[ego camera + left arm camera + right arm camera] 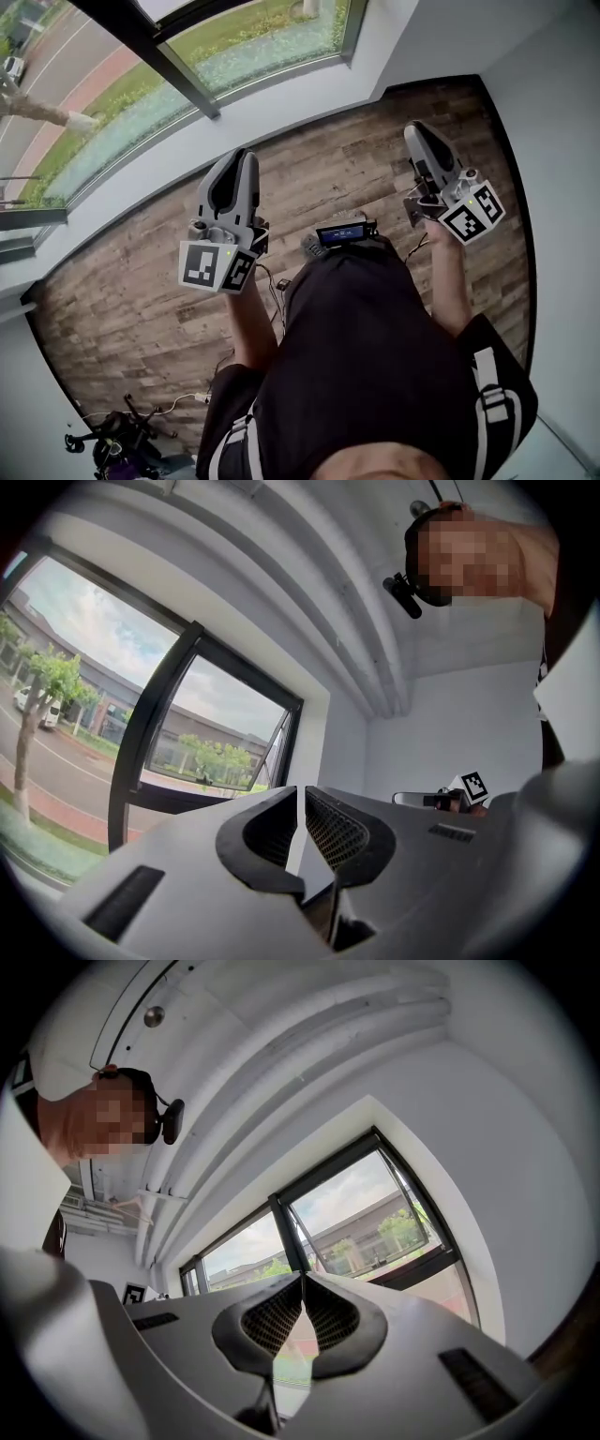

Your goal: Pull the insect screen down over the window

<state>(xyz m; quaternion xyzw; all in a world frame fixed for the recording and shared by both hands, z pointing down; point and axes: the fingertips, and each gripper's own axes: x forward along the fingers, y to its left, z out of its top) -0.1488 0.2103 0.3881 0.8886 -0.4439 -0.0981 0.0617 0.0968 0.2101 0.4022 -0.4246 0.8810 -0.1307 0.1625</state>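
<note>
Two claws hang over the wooden floor (356, 159) in the head view, the left claw (241, 157) and right claw (418, 131) both apart from the window (187, 56); a blind reach could strike the frame.

Left gripper view: its jaws are pressed together on nothing, so they must spread before any grab.

Right gripper view: likewise closed and empty. I cannot make out the insect screen, perhaps rolled up above the glass, and a tilted sash (417, 1206) might foul it.

Left hand-held gripper (244, 157) and right hand-held gripper (416, 130) side by side, jaws together, empty.
</note>
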